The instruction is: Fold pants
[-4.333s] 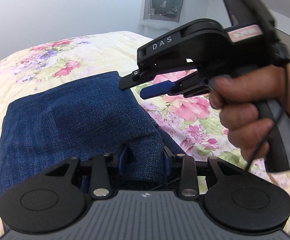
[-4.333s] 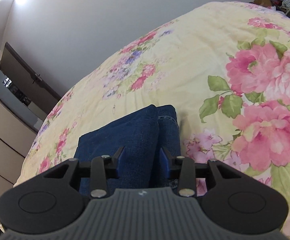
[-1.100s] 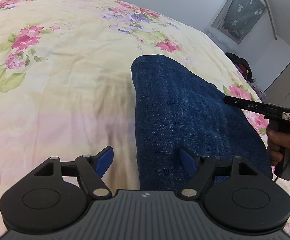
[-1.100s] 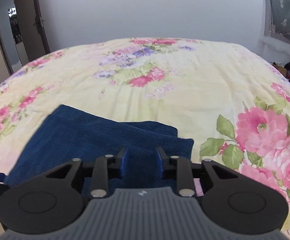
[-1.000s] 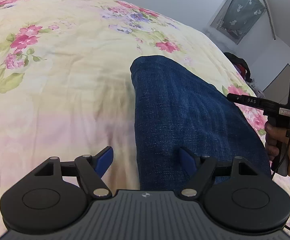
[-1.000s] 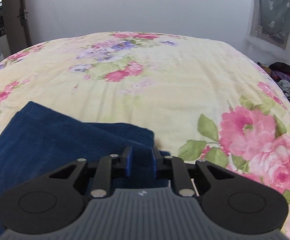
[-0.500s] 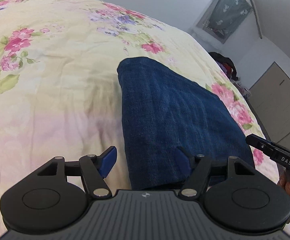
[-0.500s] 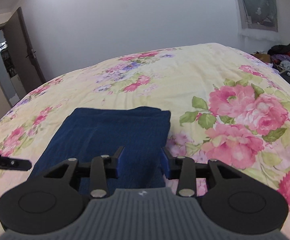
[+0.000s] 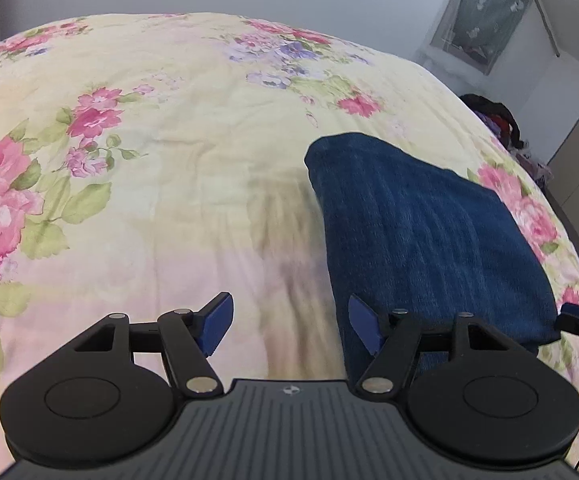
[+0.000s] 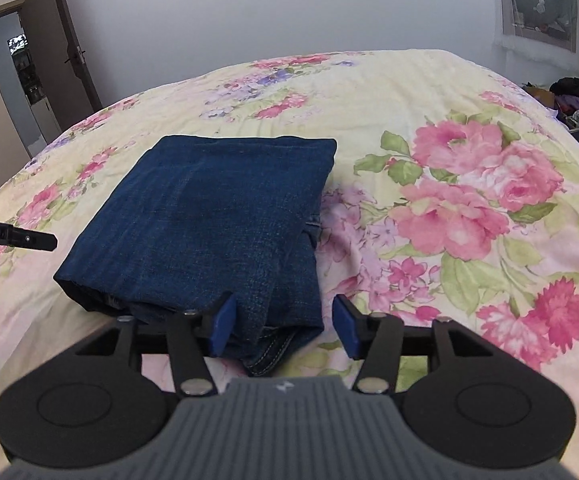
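One pair of pants (image 10: pixel 209 216), dark denim, folded into a compact rectangle on the floral bedspread (image 10: pixel 409 128); I judge the folding essentially done.

Left gripper (image 9: pixel 289 322): fingers spread wide, holding nothing, hovering over bare bedspread just beside the bundle's left edge.

Right gripper (image 10: pixel 283 326): fingers apart, empty, straddling the near right corner of the bundle without pinching it, as far as I can read.

Step in hand, by my reckoning: release and clear. I would lift both tools straight up and away so no fingertip drags the top layer or springs the near corner, where lower layers and stitching peek out.

Hidden or unclear: the inner layers; the bundle's near edge, behind the tool bodies; whether the right fingertips brush the cloth; the left view is blurred.
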### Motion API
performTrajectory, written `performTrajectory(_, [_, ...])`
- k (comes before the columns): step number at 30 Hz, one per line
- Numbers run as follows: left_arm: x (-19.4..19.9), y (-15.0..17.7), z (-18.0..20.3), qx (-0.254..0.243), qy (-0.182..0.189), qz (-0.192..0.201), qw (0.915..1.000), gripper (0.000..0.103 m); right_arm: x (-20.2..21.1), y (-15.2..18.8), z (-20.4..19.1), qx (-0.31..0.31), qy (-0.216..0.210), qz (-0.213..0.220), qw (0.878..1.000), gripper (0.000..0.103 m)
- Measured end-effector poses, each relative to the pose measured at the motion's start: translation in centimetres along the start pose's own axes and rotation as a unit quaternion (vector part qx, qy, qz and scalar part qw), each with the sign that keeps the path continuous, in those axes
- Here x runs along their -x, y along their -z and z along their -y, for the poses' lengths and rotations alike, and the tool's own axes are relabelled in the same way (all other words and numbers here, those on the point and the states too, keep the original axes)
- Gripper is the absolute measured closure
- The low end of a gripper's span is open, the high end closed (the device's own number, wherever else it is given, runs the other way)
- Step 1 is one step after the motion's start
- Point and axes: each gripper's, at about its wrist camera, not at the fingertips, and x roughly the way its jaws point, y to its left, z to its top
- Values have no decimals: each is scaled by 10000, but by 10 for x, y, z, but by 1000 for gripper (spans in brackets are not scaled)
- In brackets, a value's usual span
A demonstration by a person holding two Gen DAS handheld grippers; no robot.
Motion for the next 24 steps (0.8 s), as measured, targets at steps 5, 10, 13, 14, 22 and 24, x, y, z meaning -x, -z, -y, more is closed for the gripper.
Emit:
performTrajectory(5, [-15,-16,-3,415,364,-107,9984,18,-8,-34,16,-586,-390,-91,9975,36])
performTrajectory(10, [-33,-22,2,535,583,-264,9965,18,-30,-62,23,-863,-607,-331,9939,29])
performTrajectory(13, [-43,-27,4,577,755,-371,9948,18,-47,-70,27,-943,-634,-531,9921,29])
performTrajectory(14, [-47,-28,3,617,819,-403,9939,18,-53,-71,30,-1029,-674,-589,9907,29])
performTrajectory(22, [-86,-34,-6,895,1472,-917,9808,13,-96,-67,55,-1733,-1200,-1013,9723,23])
performTrajectory(24, [-98,-34,-11,1090,1667,-1061,9742,9,-107,-63,63,-1965,-1415,-1087,9641,21])
